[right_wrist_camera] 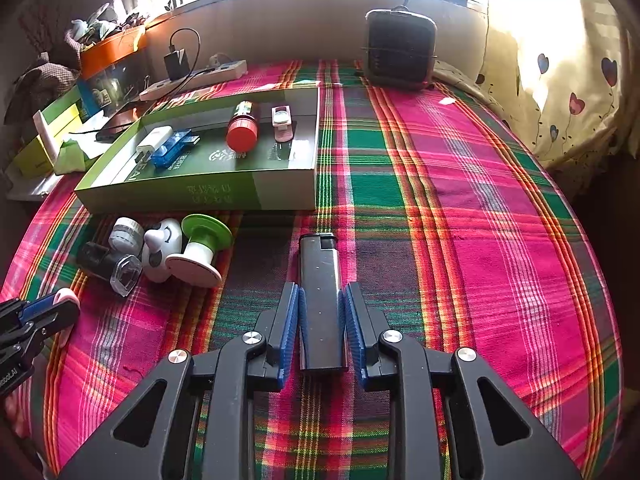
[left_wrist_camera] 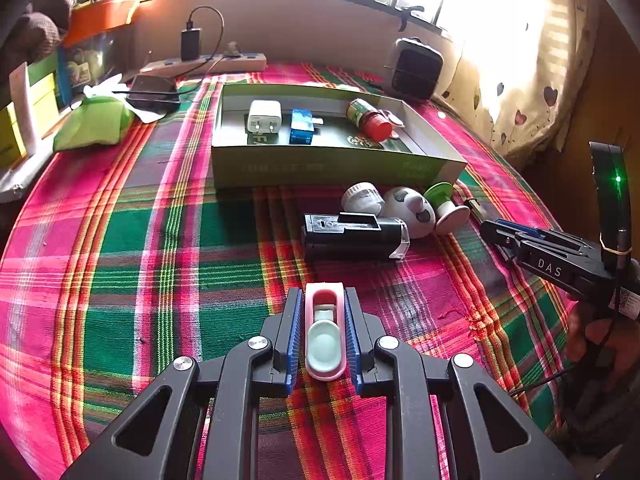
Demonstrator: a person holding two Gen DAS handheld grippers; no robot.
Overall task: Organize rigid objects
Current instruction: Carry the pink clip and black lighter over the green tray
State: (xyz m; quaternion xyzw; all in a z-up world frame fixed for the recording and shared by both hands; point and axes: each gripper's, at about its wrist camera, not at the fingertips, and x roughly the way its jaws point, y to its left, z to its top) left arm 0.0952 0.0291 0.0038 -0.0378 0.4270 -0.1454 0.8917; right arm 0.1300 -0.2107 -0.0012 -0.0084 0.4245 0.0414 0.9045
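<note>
Two grippers working over plaid woven cloth (right_wrist_camera: pixel 460 208). Left gripper (left_wrist_camera: pixel 323 332) clenching rounded pink plastic clip (left_wrist_camera: pixel 325 332) between ribbed blue pads. Right gripper (right_wrist_camera: pixel 322 328) pinching flat glossy dark lighter (right_wrist_camera: pixel 320 300); no earlier frame given, lower end hiding between fingers. Shallow green cardboard box (left_wrist_camera: pixel 328 168) sitting beyond, holding white charger (left_wrist_camera: pixel 264 117), blue block (left_wrist_camera: pixel 302 126), red-capped bottle (left_wrist_camera: pixel 370 120). Black cylinder (left_wrist_camera: pixel 352 238), small white jar (left_wrist_camera: pixel 362 199), spool (left_wrist_camera: pixel 446 208) lying just before box. Window glare washing out far edge.

The right gripper (left_wrist_camera: pixel 556 256) carries the white letters "DAS". The print on the green box (right_wrist_camera: pixel 200 196) is unreadable.
</note>
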